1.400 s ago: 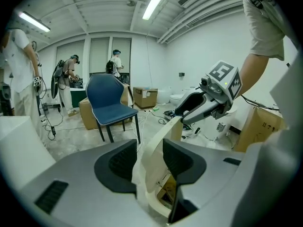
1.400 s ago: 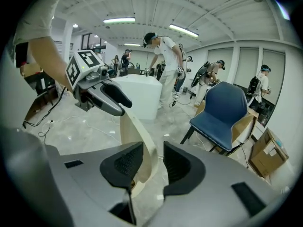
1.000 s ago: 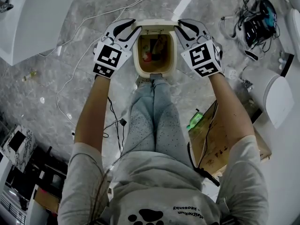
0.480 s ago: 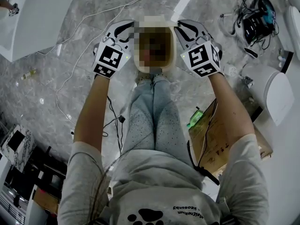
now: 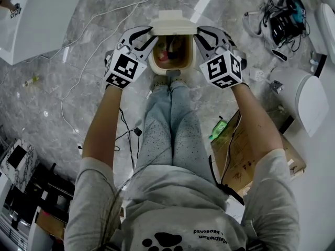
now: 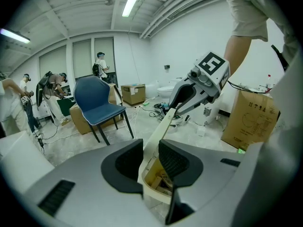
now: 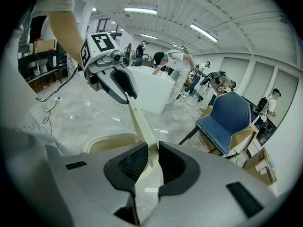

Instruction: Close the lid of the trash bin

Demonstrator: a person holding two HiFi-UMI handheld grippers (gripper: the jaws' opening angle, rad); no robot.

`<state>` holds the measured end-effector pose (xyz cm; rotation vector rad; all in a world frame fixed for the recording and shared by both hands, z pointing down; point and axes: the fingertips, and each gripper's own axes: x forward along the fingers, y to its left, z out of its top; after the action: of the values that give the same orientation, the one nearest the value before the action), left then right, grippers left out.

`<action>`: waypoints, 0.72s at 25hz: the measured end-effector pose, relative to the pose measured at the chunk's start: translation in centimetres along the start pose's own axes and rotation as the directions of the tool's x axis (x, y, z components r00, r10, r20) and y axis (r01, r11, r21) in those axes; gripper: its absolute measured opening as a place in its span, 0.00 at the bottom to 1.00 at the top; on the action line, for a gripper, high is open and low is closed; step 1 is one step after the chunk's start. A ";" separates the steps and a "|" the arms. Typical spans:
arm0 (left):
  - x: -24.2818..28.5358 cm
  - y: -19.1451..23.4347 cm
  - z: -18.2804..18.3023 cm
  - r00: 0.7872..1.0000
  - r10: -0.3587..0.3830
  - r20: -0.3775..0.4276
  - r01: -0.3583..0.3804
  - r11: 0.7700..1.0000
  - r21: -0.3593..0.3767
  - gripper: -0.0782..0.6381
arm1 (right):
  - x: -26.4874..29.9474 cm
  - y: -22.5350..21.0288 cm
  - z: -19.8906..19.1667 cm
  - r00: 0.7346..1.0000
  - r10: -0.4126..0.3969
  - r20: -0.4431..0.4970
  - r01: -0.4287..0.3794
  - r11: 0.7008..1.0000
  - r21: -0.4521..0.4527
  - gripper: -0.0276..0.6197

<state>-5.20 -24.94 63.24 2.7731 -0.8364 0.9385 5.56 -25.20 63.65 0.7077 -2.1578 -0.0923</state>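
A cream trash bin point(image 5: 153, 64) stands on the grey floor just beyond my feet, with rubbish visible inside. Its lid point(image 5: 170, 21) is hinged at the far side and stands raised and tilted. My left gripper point(image 5: 149, 35) is shut on the lid's left edge, my right gripper point(image 5: 198, 35) on its right edge. In the left gripper view the lid point(image 6: 161, 126) runs up from between my left gripper's point(image 6: 150, 157) pads to the right gripper point(image 6: 176, 103). In the right gripper view the lid point(image 7: 142, 122) sits between my right gripper's point(image 7: 152, 162) pads, above the bin rim point(image 7: 102, 143).
My legs point(image 5: 167, 124) stand close against the bin's near side. A cardboard box point(image 5: 246, 156) and a white bin point(image 5: 303, 103) are at the right, cables point(image 5: 282, 20) beyond them. A white table point(image 5: 42, 14) is at the left. A blue chair point(image 6: 102, 103) and several people are farther off.
Both grippers have moved together with the lid held between them. The lid has tilted, showing more of its face over the far end of the opening.
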 end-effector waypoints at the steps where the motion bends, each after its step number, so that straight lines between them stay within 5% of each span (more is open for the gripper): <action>1: -0.1 -0.3 -0.3 1.000 -0.004 0.000 0.004 1.000 -0.002 0.26 | -0.1 0.3 -0.1 1.000 0.001 -0.002 -0.001 1.000 -0.008 0.17; 18: -0.6 -4.8 -3.3 0.997 -0.050 -0.052 0.052 0.998 0.033 0.28 | -1.2 4.7 -2.6 0.999 0.033 -0.026 -0.034 0.997 -0.065 0.19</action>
<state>-4.80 -19.72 65.92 2.7716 -0.7459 1.0197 5.93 -20.16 65.94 0.6319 -2.1322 -0.1349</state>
